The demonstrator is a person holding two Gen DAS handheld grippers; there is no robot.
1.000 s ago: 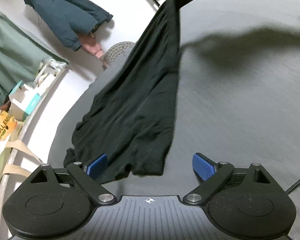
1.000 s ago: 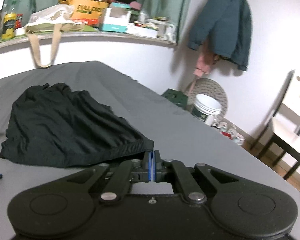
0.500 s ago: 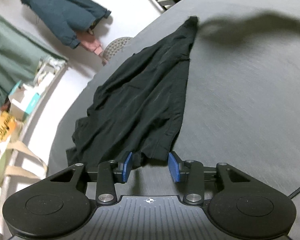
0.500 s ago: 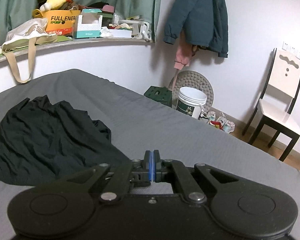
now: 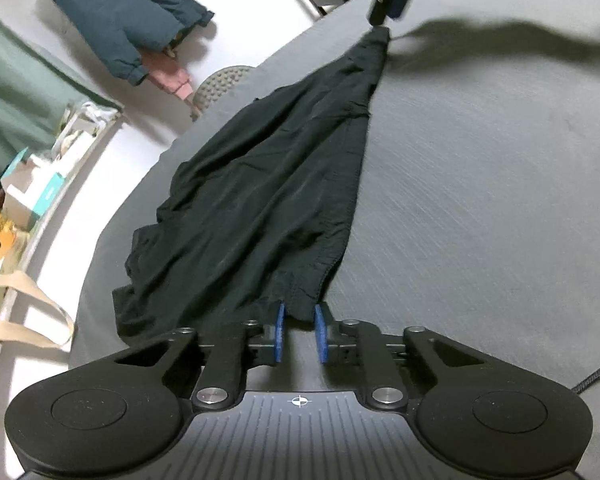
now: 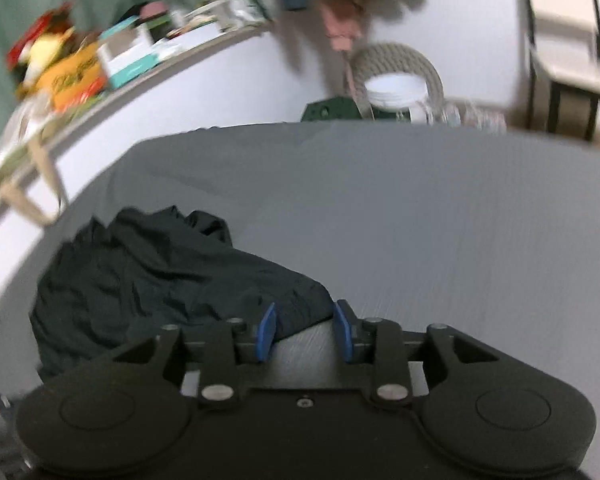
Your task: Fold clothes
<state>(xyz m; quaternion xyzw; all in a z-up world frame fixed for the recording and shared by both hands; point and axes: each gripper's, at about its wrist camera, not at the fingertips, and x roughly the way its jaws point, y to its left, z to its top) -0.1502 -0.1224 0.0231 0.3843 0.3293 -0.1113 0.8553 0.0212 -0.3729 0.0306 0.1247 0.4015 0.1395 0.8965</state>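
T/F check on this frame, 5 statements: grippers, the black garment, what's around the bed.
1. The black garment lies stretched out on the grey bed sheet. True.
2. The right gripper is clamped shut on the garment. False: its jaws stand apart, with the garment's corner lying between them.
3. The left gripper has its jaws fully closed. False: a gap shows between the blue pads, at the garment's near hem.
4. A dark teal jacket hangs on the white wall. True.
5. The white bucket sits on the bed. False: it stands on the floor beyond the bed's edge.
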